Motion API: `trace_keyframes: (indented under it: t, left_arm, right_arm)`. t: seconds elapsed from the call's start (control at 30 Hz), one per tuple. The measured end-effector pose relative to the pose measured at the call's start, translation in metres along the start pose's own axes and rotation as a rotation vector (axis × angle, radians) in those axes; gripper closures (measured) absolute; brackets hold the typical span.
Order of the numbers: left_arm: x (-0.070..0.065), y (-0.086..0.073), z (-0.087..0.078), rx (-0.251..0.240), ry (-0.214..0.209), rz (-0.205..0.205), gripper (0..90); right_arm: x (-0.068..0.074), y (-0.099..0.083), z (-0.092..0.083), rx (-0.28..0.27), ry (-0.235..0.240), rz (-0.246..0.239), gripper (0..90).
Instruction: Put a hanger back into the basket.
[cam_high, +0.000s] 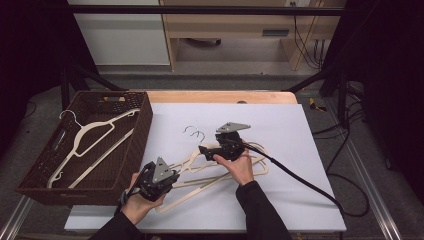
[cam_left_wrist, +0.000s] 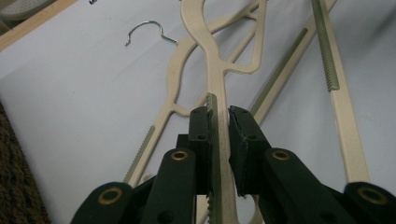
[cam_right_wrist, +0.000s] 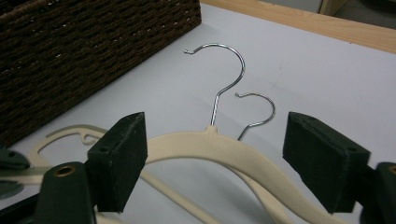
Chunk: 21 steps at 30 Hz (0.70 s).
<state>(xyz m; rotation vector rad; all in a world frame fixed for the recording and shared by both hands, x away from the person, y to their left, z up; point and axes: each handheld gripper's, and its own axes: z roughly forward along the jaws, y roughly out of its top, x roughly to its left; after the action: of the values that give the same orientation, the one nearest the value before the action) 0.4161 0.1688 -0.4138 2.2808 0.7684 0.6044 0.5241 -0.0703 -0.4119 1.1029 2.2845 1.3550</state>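
Cream hanger (cam_right_wrist: 224, 151) neck between parted hand-held gripper (cam_right_wrist: 236, 161) jaws, beside wicker basket (cam_right_wrist: 70, 51)

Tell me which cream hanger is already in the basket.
The single cream hanger lying inside the brown wicker basket at the table's left. The other cream hangers lie overlapped on the white sheet, between the two grippers.
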Motion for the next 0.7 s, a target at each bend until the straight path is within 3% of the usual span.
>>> trace_keyframes:
  t: [0.03, 0.2, 0.3, 0.37, 0.43, 0.57, 0.7]
  left_arm:
    - [-0.001, 0.0, 0.0, -0.001, -0.016, -0.009, 79.5]
    - [-0.001, 0.001, -0.001, -0.002, 0.0, -0.002, 79.5]
    - [-0.001, 0.001, -0.001, 0.005, -0.012, -0.004, 79.5]
    - [-0.002, 0.001, 0.0, -0.008, -0.003, -0.018, 79.5]
    - [-0.001, 0.001, -0.001, 0.002, 0.0, 0.0, 79.5]
    - [-0.001, 0.001, 0.0, 0.001, -0.003, -0.003, 79.5]
    - [-0.002, 0.0, 0.001, 0.007, -0.01, -0.004, 79.4]
  right_arm:
    - [0.0, 0.001, 0.004, 0.005, -0.006, -0.002, 24.9]
    - [0.001, 0.008, 0.022, 0.038, -0.015, 0.01, 32.8]
    - [0.001, 0.01, 0.033, 0.056, -0.03, -0.001, 38.8]
    - [-0.001, 0.011, 0.039, 0.067, -0.034, 0.005, 45.2]
    - [-0.002, 0.011, 0.044, 0.086, -0.026, 0.026, 51.3]
    - [-0.004, 0.009, 0.051, 0.107, -0.019, 0.04, 64.8]
    - [-0.005, 0.008, 0.052, 0.124, 0.018, 0.048, 79.9]
